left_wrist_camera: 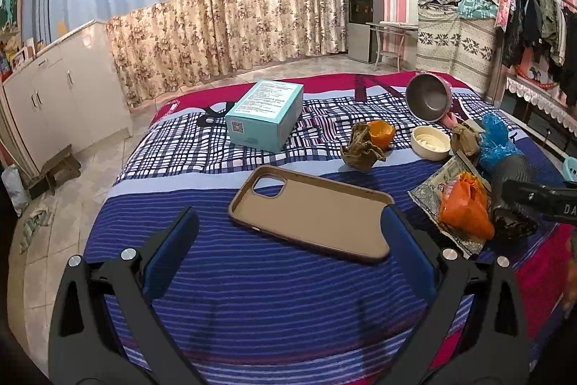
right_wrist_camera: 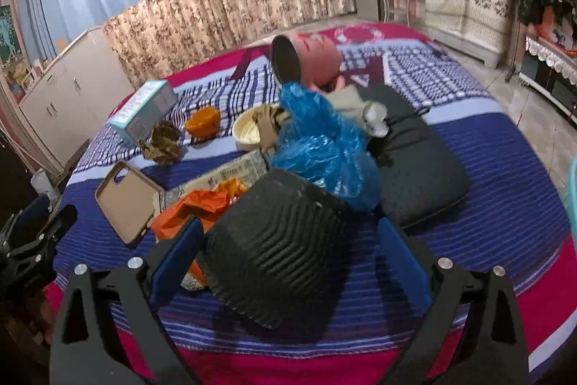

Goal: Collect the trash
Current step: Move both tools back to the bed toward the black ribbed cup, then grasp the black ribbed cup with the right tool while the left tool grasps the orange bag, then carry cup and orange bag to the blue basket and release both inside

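Note:
Trash lies on a bed with a striped blanket [left_wrist_camera: 252, 276]. A crumpled brown paper [left_wrist_camera: 361, 148] [right_wrist_camera: 162, 142] sits beside an orange peel [left_wrist_camera: 381, 131] [right_wrist_camera: 202, 121]. An orange plastic bag [left_wrist_camera: 467, 204] [right_wrist_camera: 196, 208] lies on a printed wrapper [left_wrist_camera: 432, 190]. A blue plastic bag [left_wrist_camera: 497, 139] [right_wrist_camera: 321, 147] lies behind a black ribbed bin [right_wrist_camera: 277, 251], which is on its side. My left gripper [left_wrist_camera: 288, 233] is open above a tan phone case [left_wrist_camera: 313, 210]. My right gripper [right_wrist_camera: 288, 251] is open with its fingers on either side of the bin.
A teal box [left_wrist_camera: 265, 114], a white bowl [left_wrist_camera: 431, 138], a pink metal-lined bowl [left_wrist_camera: 429, 96] and a dark cushion [right_wrist_camera: 414, 161] are also on the bed. White cabinets [left_wrist_camera: 61, 96] stand left, curtains behind, a clothes rack [left_wrist_camera: 533, 20] right.

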`<action>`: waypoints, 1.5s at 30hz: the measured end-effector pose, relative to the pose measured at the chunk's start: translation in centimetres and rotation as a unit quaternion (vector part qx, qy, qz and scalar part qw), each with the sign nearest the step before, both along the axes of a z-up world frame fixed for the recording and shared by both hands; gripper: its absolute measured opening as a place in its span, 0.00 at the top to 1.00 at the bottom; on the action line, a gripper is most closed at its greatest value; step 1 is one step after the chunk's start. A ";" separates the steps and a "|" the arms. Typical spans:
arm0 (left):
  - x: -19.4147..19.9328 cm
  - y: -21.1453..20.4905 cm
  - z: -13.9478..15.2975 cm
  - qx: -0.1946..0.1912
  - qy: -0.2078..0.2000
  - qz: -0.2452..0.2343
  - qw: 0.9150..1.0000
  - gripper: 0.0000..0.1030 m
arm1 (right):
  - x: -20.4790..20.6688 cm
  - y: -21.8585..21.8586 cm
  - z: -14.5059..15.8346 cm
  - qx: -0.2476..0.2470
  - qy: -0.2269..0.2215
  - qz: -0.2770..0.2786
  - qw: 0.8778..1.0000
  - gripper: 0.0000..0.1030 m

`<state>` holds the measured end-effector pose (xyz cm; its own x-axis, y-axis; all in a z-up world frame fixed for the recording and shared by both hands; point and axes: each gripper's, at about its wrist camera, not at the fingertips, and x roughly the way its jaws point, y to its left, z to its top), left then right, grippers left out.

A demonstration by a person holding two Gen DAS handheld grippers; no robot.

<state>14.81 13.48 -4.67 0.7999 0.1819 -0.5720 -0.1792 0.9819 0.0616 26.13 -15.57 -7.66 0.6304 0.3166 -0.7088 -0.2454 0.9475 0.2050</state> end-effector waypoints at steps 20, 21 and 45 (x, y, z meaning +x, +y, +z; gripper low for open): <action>3.4 -10.4 -1.1 -0.025 0.033 -0.114 0.993 0.08 | -2.7 -7.3 2.2 -0.039 -0.017 0.019 0.999 0.32; 3.8 -10.9 -1.5 -0.025 0.040 -0.119 0.992 0.11 | -2.7 -7.9 2.2 -0.047 -0.019 0.014 0.999 0.32; 5.6 -19.5 6.6 -0.001 -0.037 -0.185 0.982 0.99 | -4.1 -27.0 5.8 -0.023 -0.081 -0.195 0.977 0.32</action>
